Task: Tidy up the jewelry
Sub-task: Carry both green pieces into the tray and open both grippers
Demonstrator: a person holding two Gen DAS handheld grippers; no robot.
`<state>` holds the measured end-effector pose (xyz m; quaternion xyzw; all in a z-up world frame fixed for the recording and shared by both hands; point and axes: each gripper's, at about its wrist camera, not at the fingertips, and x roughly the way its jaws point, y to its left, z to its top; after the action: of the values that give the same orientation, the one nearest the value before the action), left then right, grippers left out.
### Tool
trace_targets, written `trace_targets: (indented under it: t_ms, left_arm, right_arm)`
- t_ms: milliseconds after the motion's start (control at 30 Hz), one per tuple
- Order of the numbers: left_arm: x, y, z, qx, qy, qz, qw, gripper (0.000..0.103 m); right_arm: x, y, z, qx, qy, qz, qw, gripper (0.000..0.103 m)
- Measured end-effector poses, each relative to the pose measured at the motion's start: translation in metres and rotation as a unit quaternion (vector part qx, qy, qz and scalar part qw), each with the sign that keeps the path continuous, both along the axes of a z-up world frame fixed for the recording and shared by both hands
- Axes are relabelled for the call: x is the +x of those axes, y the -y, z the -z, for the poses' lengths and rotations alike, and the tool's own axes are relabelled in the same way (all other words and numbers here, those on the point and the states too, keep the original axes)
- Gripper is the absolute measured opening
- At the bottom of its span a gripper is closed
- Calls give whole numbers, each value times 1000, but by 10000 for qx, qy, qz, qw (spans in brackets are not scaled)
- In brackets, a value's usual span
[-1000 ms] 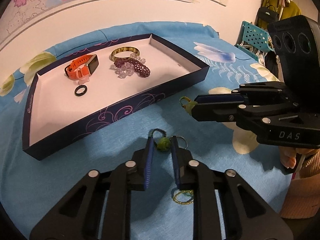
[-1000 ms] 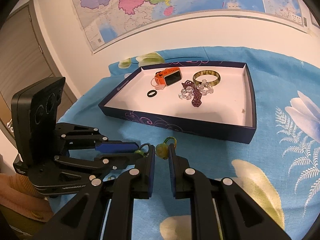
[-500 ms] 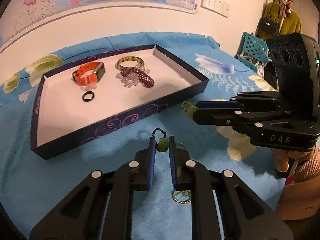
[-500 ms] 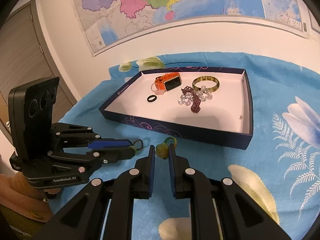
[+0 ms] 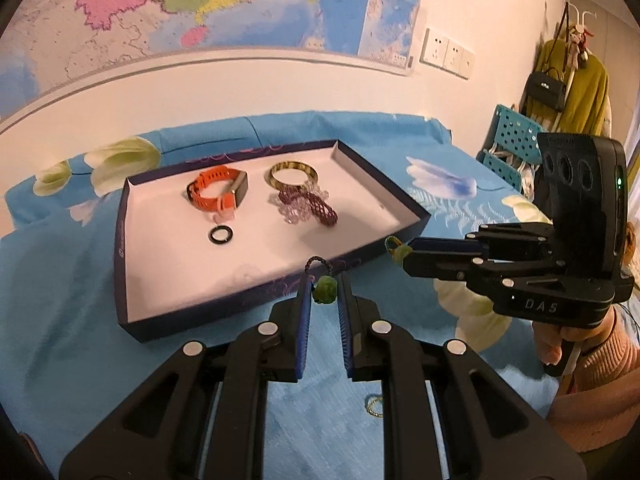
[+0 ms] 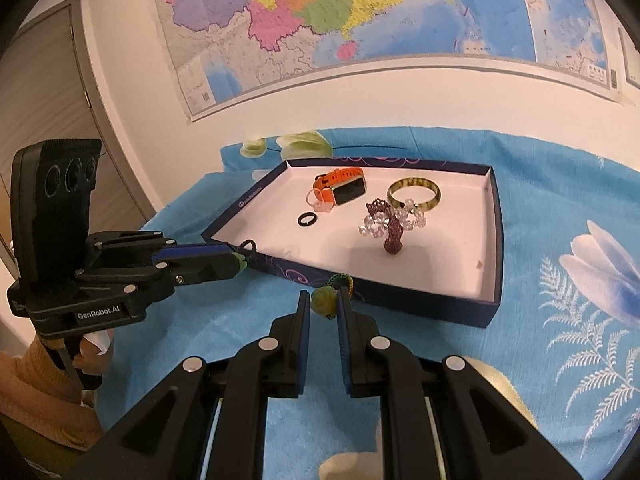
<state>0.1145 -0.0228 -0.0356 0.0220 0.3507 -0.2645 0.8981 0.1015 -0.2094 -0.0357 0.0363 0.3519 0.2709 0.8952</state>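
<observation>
My left gripper [image 5: 324, 294] is shut on a green bead charm [image 5: 325, 295] with a dark cord loop, held above the blue cloth just before the tray's near wall. My right gripper [image 6: 324, 302] is shut on a second green bead charm [image 6: 323, 301] with a green-yellow braided loop, also close to the near wall. The dark blue tray [image 5: 121, 248] with a white floor holds an orange watch [image 5: 218, 194], a greenish bangle [image 5: 292, 174], a purple bracelet [image 5: 316, 204] tangled with clear beads, and a black ring [image 5: 221, 235]. Each gripper shows from the side in the other's view.
A small gold loop [image 5: 374, 406] lies on the flowered blue cloth [image 5: 60, 320] under my left gripper. A person's hand in a peach sleeve [image 5: 592, 384] holds the right gripper. Behind the tray is a wall with a map [image 6: 360, 20]; a teal rack [image 5: 508, 148] stands far right.
My left gripper has risen with its green charm and now hangs higher over the cloth, nearer the tray's wall. The right gripper has stayed almost where it was.
</observation>
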Motion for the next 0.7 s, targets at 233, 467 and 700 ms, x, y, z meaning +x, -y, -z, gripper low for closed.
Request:
trace_targets:
  t_ms: [233, 467, 700]
  left_arm:
    - [5, -4, -7, -55, 103, -116, 9999, 14]
    - [11, -7, -10, -109, 139, -191, 9997, 14]
    - [17, -8, -11, -135, 153, -284, 9994, 14]
  right_arm:
    - [5, -3, -7, -36, 113, 10, 9999, 12]
    - [11, -6, -12, -73, 204, 7, 9998, 12]
    - [19, -8, -14, -92, 242, 5, 9997, 12]
